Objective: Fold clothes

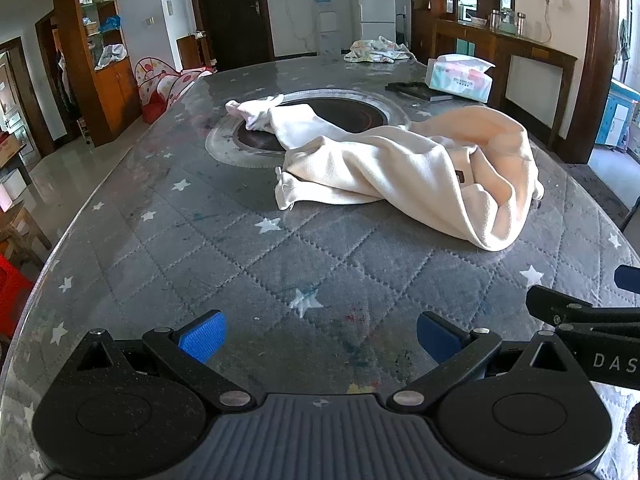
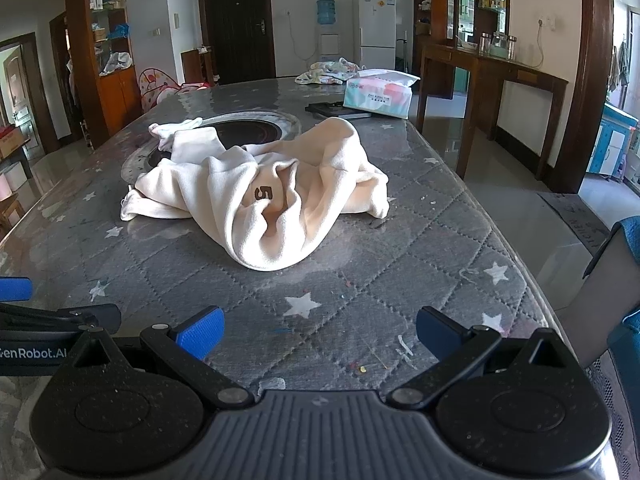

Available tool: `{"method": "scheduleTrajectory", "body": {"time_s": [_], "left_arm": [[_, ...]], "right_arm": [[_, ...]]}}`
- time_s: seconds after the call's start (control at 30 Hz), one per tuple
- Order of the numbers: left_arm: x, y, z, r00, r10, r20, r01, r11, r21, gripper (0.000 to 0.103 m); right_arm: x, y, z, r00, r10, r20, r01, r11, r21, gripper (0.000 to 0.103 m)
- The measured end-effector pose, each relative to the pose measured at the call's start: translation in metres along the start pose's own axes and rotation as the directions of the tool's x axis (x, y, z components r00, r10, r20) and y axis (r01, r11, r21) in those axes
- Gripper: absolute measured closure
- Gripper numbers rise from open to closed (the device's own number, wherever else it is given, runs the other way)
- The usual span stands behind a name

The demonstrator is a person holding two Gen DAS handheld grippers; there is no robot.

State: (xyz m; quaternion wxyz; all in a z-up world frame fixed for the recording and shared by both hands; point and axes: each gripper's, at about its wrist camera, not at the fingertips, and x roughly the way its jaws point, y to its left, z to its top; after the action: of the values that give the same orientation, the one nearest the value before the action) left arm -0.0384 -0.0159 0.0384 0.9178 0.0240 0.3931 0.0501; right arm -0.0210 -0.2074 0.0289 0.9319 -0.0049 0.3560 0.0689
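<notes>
Left claw (image 1: 320, 338): hovering low over the near end of the counter (image 1: 224, 264), blue pads (image 1: 203, 336) spread wide, gripping nothing.
Right claw (image 2: 319, 334): hanging just beside the left one, likewise released and empty, its black linkage poking into the left view's right edge.
Garment (image 2: 256, 200): lying crumpled in a cream heap mid-counter, well ahead of both claws, showing a dark "5" on one fold.
Sleeve (image 1: 260, 114): trailing from the heap across the rim of a dark round inset (image 1: 320, 116) in the counter.
Counter cover: showing grey quilting with white stars under a glossy sheet, flecked with paint marks.
Tissue pack (image 2: 378, 94): sitting toward the far right of the counter, touching a flat black object (image 2: 336, 111).
Patterned cloth (image 1: 378, 50): lying bunched at the far end.
Background: showing a white fridge (image 2: 376, 28), a water dispenser (image 2: 328, 28), a dark door and wooden shelving.
</notes>
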Motion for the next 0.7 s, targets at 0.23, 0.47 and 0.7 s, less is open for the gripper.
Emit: {"method": "scheduleTrajectory", "body": {"time_s": [0.23,0.47,0.7], "left_arm": [[0.003,-0.001,0.002,1.0,0.002,-0.006,-0.002,1.0,0.003,0.0],[0.009,-0.003,0.011,1.0,-0.003,-0.007,0.003,1.0,0.012,0.0],[0.014,-0.005,0.033,0.999,-0.023,0.022,0.023,0.999,0.028,0.0]], "right_arm": [[0.004,-0.001,0.001,1.0,0.003,-0.005,-0.003,1.0,0.003,0.0],[0.008,-0.002,0.006,1.0,0.004,-0.003,-0.004,1.0,-0.001,0.0],[0.017,-0.008,0.02,1.0,0.01,0.006,-0.01,1.0,-0.005,0.0]]}}
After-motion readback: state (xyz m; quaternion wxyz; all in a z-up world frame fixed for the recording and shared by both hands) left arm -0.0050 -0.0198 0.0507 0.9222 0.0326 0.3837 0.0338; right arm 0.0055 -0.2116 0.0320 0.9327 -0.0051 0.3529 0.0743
